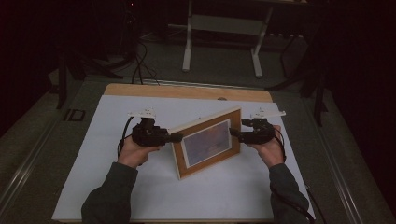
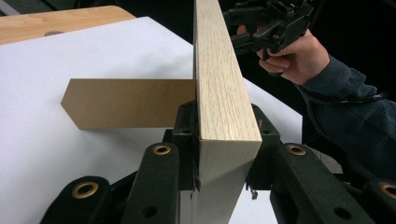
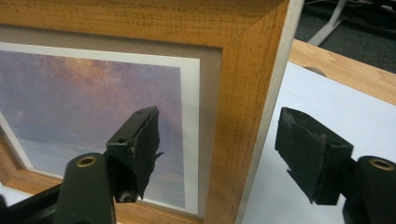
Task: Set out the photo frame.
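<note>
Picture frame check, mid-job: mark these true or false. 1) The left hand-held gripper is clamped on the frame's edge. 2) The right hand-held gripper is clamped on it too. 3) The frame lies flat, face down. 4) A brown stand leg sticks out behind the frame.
1) True: the left hand-held gripper is shut on the picture frame.
2) False: the right hand-held gripper is open, its jaws straddling the frame's edge.
3) False: it stands upright on the white table sheet.
4) True: the stand leg shows in the left gripper view.

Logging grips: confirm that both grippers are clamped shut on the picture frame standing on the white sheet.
Not quite. The left gripper is clamped on the picture frame, but the right gripper straddles its edge with jaws open, as the right gripper view shows.
</note>
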The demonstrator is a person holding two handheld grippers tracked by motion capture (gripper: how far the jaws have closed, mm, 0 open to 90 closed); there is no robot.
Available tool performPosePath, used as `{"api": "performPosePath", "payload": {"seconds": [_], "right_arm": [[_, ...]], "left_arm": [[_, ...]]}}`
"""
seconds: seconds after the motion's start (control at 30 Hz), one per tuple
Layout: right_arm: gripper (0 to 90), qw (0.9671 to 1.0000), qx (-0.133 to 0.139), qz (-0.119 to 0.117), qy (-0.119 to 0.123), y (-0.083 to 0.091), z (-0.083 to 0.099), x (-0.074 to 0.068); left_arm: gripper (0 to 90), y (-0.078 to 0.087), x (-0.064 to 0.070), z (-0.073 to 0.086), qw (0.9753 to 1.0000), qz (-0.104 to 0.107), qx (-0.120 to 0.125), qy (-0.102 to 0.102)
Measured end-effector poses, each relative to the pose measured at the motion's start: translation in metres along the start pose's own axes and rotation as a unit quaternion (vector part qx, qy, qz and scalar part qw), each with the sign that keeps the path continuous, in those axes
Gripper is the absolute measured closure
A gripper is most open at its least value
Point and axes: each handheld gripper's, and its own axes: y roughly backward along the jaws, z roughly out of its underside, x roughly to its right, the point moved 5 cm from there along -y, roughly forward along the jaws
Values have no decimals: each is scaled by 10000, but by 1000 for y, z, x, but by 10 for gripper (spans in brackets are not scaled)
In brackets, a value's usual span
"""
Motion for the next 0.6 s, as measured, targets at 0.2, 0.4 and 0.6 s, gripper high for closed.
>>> {"api": "performPosePath", "payload": {"seconds": [0.2, 0.4, 0.6], "right_arm": [[294, 10000, -47, -29, 21, -3, -3, 0], [276, 9998, -151, -141, -21, -9, -4, 0], [274, 9996, -175, -192, -51, -11, -6, 4]], "left_arm": [[713, 0, -1, 0, 10000, 28, 19, -13], [714, -1, -2, 0, 10000, 24, 53, -35], [715, -1, -2, 0, 9999, -36, 97, -65]]}}
